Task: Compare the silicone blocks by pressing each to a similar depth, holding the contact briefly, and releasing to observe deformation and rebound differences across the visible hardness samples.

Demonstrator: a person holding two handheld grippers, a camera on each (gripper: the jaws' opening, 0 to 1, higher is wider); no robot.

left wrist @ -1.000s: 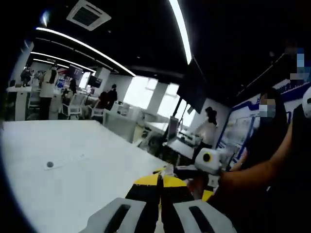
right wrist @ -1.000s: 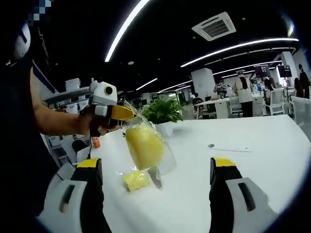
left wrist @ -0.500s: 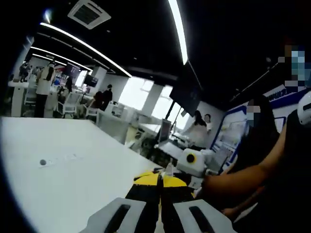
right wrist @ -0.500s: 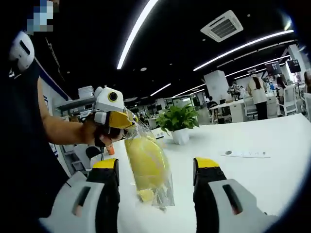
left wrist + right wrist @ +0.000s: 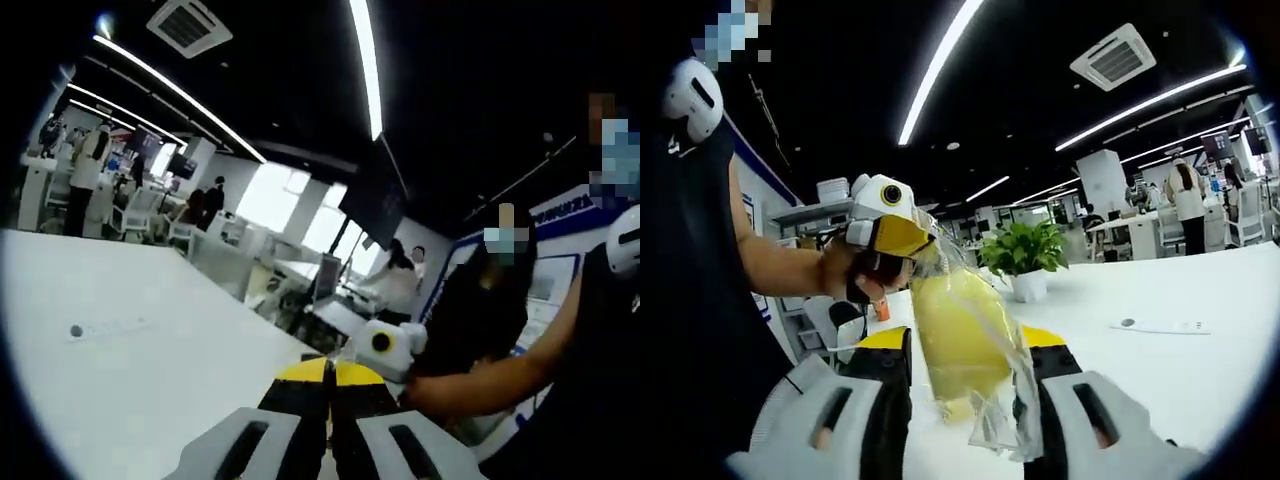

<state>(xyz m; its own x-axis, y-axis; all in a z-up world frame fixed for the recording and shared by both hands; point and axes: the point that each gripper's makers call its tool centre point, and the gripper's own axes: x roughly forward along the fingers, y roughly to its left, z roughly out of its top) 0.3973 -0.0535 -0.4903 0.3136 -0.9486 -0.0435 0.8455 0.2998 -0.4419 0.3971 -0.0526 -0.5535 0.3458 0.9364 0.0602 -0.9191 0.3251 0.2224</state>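
Two grippers work above the white table (image 5: 1200, 370): the left gripper (image 5: 912, 240) is clenched on the top edge of a clear plastic bag (image 5: 985, 370) holding a yellow silicone block (image 5: 955, 335). The right gripper (image 5: 965, 375) has its jaws beside the hanging bag, seemingly grasping it, though contact is unclear. A good press would seem to call for a slow, even, centred squeeze, the top kept steady.

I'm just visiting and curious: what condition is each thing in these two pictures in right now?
Clear plastic bag: hanging in the air from the left gripper, between the right gripper's jaws.
Yellow silicone block: inside the bag, off the table.
Left gripper: shut on the bag's top.
Right gripper: jaws close on both sides of the bag; contact unclear.
White table: bearing a potted green plant, upright.
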